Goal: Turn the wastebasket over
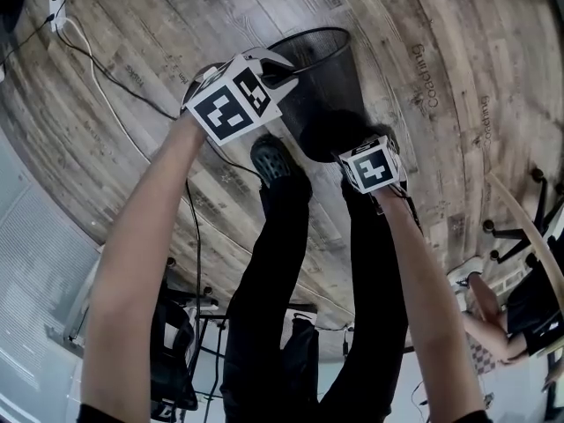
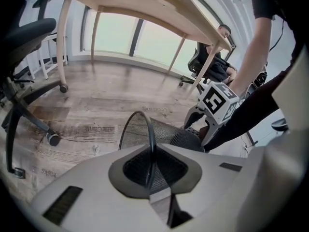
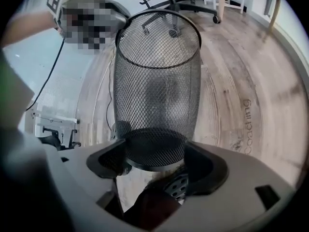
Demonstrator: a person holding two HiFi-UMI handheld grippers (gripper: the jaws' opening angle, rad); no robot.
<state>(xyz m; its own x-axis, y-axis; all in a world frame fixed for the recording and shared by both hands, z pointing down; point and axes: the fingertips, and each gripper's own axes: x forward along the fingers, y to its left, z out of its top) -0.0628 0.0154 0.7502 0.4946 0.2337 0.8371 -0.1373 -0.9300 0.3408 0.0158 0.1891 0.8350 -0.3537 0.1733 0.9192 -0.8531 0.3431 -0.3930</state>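
My left gripper (image 2: pixel 153 175) has its fingers shut tight on the thin top rim of the black mesh wastebasket (image 3: pixel 157 76). My right gripper (image 3: pixel 155 161) has its fingers spread wide and pressed on the two sides of the round bottom. The wastebasket is tipped over between the two grippers. Its bottom is close to me and its open mouth points away. I cannot tell if it touches the floor.

Just by its bottom is my black shoe (image 1: pixel 277 160), which has little holes in it. Under everything is the wood floor (image 1: pixel 397 25). The word "Coaching" (image 1: pixel 426 77) is printed on the planks in more than one spot. A white cable (image 1: pixel 99 82) runs over the floor on my left.

Farther off stand a black office chair (image 2: pixel 21 42) on wheels and a long wooden bench (image 2: pixel 145 6). Behind the bench a person (image 2: pixel 217 64) sits in another chair.
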